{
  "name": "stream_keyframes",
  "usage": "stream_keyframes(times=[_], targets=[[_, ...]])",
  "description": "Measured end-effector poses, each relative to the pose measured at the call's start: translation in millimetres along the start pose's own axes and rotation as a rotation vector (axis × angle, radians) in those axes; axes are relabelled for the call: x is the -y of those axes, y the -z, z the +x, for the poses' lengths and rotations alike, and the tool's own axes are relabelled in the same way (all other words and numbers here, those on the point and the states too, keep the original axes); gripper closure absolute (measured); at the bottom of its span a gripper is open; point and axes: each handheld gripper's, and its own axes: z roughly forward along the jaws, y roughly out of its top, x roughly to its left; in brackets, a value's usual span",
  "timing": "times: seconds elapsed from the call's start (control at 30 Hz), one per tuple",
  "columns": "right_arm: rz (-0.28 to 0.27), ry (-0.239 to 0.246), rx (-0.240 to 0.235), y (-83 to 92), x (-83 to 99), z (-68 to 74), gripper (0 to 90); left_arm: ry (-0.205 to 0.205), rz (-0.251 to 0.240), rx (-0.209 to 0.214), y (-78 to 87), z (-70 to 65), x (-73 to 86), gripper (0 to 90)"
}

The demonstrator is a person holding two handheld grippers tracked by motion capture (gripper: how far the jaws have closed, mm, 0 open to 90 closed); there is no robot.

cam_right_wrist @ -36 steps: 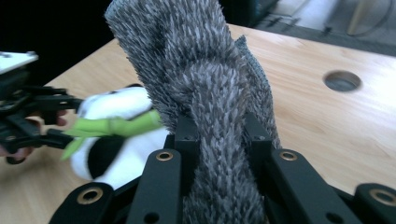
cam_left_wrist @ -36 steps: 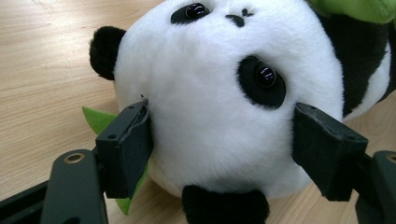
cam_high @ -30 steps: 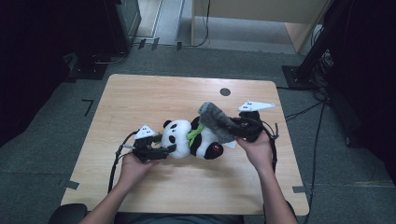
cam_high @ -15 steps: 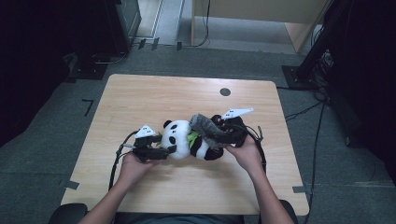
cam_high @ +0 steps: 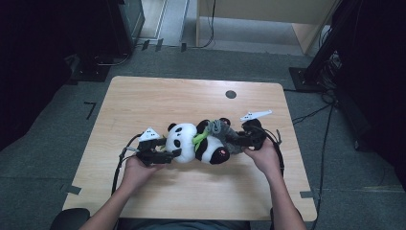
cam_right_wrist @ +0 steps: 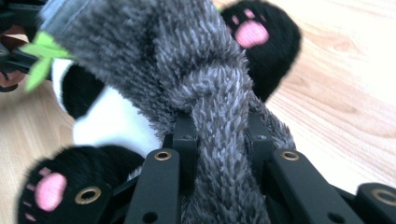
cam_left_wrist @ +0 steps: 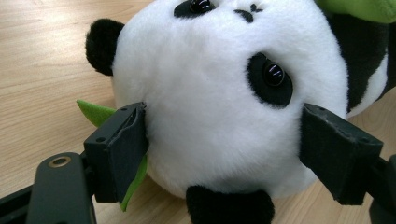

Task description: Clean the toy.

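A plush panda [cam_high: 196, 143] lies on its back on the wooden table [cam_high: 143, 100], head toward the left. My left gripper [cam_high: 176, 149] clasps the white head [cam_left_wrist: 219, 107], one pad against each side; its jaws have just been opening a little with the head still between them. A grey fuzzy cloth [cam_high: 222, 132] lies draped over the panda's belly. My right gripper [cam_high: 238, 141] is shut on this cloth [cam_right_wrist: 205, 84]; its jaws have just been closing on it. Black paws with pink pads [cam_right_wrist: 254, 32] flank the cloth. A green felt leaf [cam_high: 201, 137] sticks out at the neck.
A small black round mark [cam_high: 231, 94] sits on the table's far side. Cables trail from both grippers across the table. Dark equipment and stands line the carpeted floor beyond the far edge, with a wooden cabinet [cam_high: 268, 19] behind.
My right gripper has come down and leftward with the grey cloth, from above the panda's feet to lying on its belly. The left gripper has stayed at the head.
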Motion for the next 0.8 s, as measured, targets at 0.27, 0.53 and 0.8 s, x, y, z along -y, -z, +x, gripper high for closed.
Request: stream_keyframes(times=[0.27,0.53,0.8], targets=[[0.023,-0.033,0.021,-3.8,6.9,-13.5,73.8,-0.006,-0.015,0.012,-0.6,2.8,-1.7,18.8],[0.061,-0.043,0.078,-7.3,13.1,-23.2,74.5,-0.032,-0.024,0.013,-0.5,3.2,-3.4,18.9],[0.056,-0.153,0.114,8.9,23.1,-48.1,74.7,-0.031,-0.025,0.033,-0.6,6.3,-3.2,18.9]])
